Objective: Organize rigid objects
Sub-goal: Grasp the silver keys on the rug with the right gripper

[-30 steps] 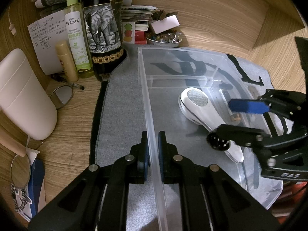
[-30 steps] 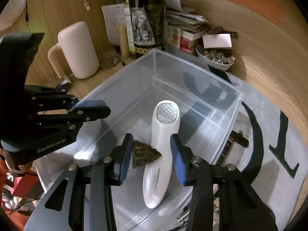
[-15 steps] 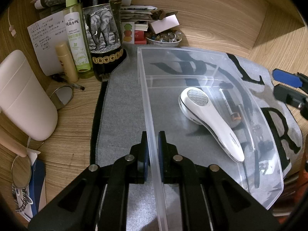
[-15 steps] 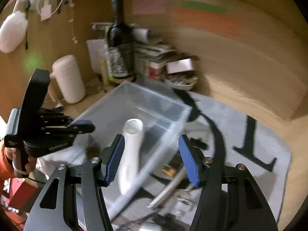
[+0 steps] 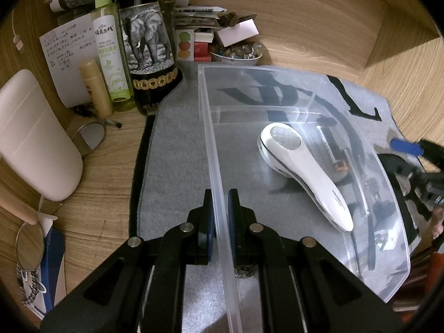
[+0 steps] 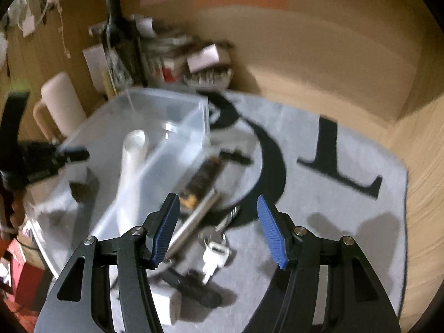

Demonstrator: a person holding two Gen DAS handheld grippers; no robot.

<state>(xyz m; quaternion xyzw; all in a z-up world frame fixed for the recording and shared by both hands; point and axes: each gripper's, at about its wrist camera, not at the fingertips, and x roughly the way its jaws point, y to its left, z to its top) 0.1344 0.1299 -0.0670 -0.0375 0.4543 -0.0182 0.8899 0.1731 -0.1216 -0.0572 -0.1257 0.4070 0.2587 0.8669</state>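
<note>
right wrist only: keys (image 6: 215, 245), metal tube (image 6: 194, 223)

Wood-grain desk (image 5: 111, 172), wooden wall (image 5: 319, 22)

White handheld device (image 5: 305, 166) lies flat in clear bin (image 5: 211, 138).

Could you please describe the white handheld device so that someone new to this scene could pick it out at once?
Find the clear plastic bin on the grey mat. The white handheld device lies flat on its floor. It is the only large white item in there, with a round mesh head at the far end and a tapering handle.
</note>
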